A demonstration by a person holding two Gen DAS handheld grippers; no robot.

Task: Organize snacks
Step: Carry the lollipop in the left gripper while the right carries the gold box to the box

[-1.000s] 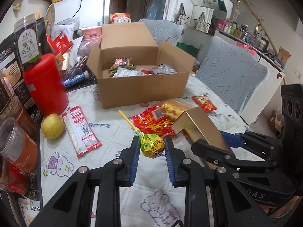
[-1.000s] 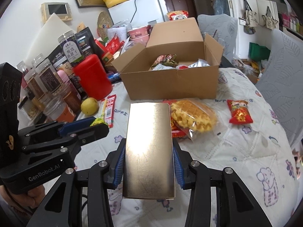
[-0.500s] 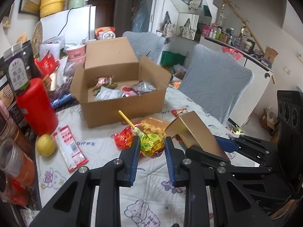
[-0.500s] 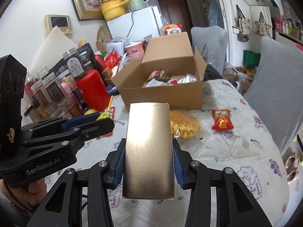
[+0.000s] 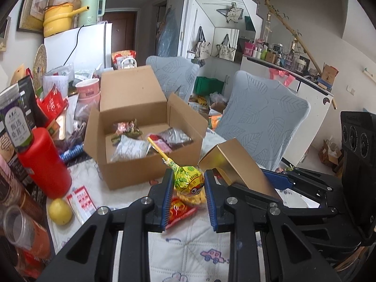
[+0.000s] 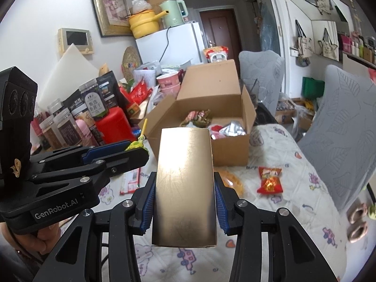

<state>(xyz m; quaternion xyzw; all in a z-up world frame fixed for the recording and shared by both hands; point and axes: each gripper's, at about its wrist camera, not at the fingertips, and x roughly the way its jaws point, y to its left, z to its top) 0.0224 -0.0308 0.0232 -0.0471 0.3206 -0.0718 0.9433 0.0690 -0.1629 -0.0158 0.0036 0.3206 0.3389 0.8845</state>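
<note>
My left gripper (image 5: 187, 183) is shut on a lollipop (image 5: 189, 180) with a yellow-green wrapper and yellow stick, held above the table. It also shows in the right wrist view (image 6: 137, 144). My right gripper (image 6: 185, 190) is shut on a flat gold box (image 6: 185, 183), also visible in the left wrist view (image 5: 237, 164). An open cardboard box (image 5: 150, 166) with several snack packets stands ahead on the table; it also shows in the right wrist view (image 6: 232, 145). Both grippers are raised, just short of it.
On the quilted tablecloth (image 6: 293, 202) lie a red snack packet (image 6: 269, 180), a waffle bag (image 6: 232, 181), a red-white sachet (image 5: 81, 203) and a lemon (image 5: 60, 211). A red canister (image 5: 44, 164) and jars crowd the left. Grey chairs (image 5: 265, 119) stand right.
Both grippers have risen and moved toward the cardboard box, each still holding its item. The table items now sit lower in both views.
</note>
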